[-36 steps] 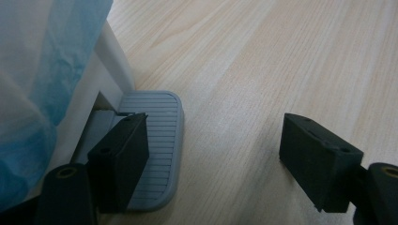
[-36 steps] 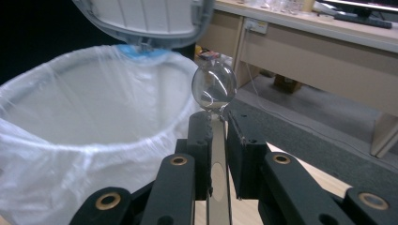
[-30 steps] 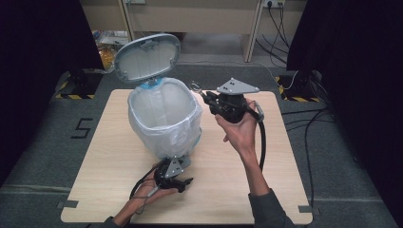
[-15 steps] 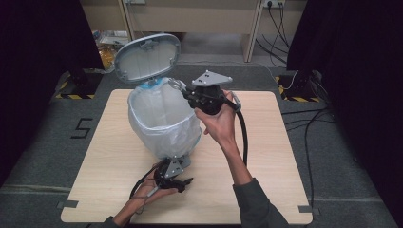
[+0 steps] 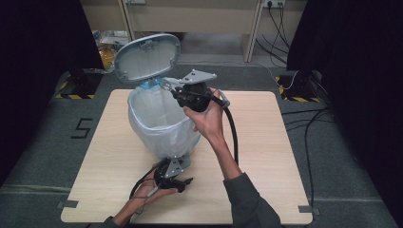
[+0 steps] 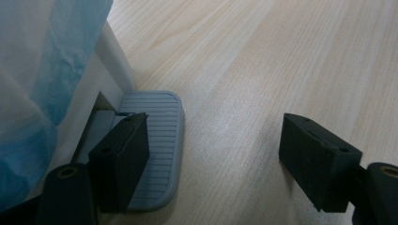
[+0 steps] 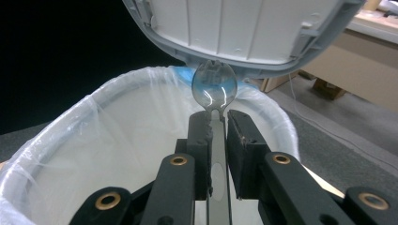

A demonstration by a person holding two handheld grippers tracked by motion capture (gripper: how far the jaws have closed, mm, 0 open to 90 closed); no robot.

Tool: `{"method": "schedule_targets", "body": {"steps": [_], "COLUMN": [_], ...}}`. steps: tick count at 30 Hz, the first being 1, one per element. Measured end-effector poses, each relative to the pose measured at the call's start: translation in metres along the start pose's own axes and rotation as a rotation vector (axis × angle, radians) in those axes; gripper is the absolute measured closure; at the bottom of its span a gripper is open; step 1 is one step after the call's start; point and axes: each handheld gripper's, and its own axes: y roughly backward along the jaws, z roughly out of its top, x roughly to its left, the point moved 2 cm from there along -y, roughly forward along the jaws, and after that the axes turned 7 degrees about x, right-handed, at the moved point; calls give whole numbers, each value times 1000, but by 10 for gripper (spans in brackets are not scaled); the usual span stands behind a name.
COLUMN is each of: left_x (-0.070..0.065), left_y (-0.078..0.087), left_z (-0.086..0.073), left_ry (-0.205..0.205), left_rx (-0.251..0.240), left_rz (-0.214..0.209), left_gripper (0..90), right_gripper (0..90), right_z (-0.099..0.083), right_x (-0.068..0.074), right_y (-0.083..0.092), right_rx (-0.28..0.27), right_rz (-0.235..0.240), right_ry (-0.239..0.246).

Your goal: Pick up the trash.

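R gripper point(image 5: 167, 87) is raised over the bin point(image 5: 161, 124), forearm reaching up from bottom of the high view, wrist bent so jaws point toward the open lid point(image 5: 147, 57). Jaws clamped on a clear plastic spoon point(image 7: 214, 86), bowl end sticking out above the bag-lined rim, just under the lid. L gripper point(image 5: 183, 182) sits low on the table point(image 5: 266, 142) near the bin's base, hand resting flat, jaws wide apart w/ one jaw over the grey foot pedal point(image 6: 157, 140).

Right claw point(image 5: 167, 87) raised with jaws clamped together; left claw point(image 5: 183, 181) low, jaws spread wide.
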Motion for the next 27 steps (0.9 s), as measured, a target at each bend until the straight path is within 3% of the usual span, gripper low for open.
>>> {"method": "schedule_targets", "body": {"steps": [13,27], "left_x": [0,0], "left_y": [0,0], "left_z": [0,0], "left_ry": [-1,-2], "left_rx": [0,-1], "left_rz": [0,0], "left_gripper": [243,245], "right_gripper": [798,802], "right_z": [2,-1], "right_x": [8,10], "right_y": [-22,-32], "right_rx": [31,53], "right_rz": [27,47], "right_ry": [8,-1]}}
